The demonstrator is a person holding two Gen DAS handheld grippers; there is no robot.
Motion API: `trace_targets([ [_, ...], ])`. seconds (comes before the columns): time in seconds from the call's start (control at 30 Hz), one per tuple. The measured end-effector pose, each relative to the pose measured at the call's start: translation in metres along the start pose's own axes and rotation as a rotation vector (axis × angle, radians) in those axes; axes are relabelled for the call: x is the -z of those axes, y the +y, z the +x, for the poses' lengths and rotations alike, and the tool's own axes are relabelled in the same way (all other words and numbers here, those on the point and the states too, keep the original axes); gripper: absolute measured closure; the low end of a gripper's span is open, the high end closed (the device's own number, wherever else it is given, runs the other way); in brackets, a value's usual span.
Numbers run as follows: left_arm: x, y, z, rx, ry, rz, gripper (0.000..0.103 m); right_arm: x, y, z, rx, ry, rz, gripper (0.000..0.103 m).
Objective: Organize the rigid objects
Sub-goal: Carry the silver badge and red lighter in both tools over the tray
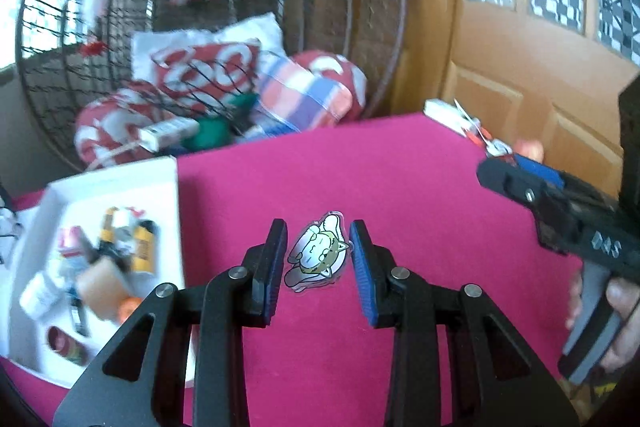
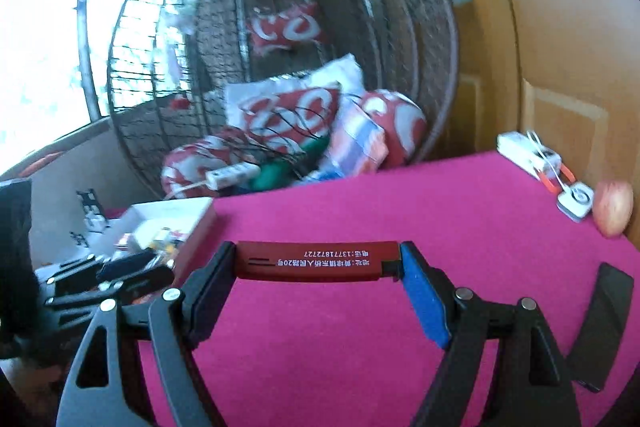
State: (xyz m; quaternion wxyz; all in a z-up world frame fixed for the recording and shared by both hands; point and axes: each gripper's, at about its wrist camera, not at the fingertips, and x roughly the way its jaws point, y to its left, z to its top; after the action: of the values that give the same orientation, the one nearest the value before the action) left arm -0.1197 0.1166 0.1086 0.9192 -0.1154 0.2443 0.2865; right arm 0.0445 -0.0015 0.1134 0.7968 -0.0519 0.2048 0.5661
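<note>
A magenta-covered table (image 1: 400, 155) carries a white tray (image 1: 168, 179), an apple (image 2: 612, 207) and scissors (image 2: 556, 175)

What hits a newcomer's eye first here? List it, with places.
The magenta tablecloth fills both views. In the right wrist view the right claw grips a long dark-red bar with white print end to end. In the left wrist view the left claw pinches a clear cartoon cat charm, beside a white tray of oddments at left.
</note>
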Motion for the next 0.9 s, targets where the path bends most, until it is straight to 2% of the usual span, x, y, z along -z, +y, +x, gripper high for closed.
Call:
trace_targets([
  [0.47,-0.005,0.024,-0.048,-0.053,-0.105,-0.033,0.071,-0.004,0.045,-0.009,-0.059,-0.015,-0.073,0.022],
  [0.9,-0.002,0.042,-0.072,-0.080,-0.146,-0.061,0.071,-0.008,0.072,-0.010,-0.091,-0.020,-0.103,0.022],
])
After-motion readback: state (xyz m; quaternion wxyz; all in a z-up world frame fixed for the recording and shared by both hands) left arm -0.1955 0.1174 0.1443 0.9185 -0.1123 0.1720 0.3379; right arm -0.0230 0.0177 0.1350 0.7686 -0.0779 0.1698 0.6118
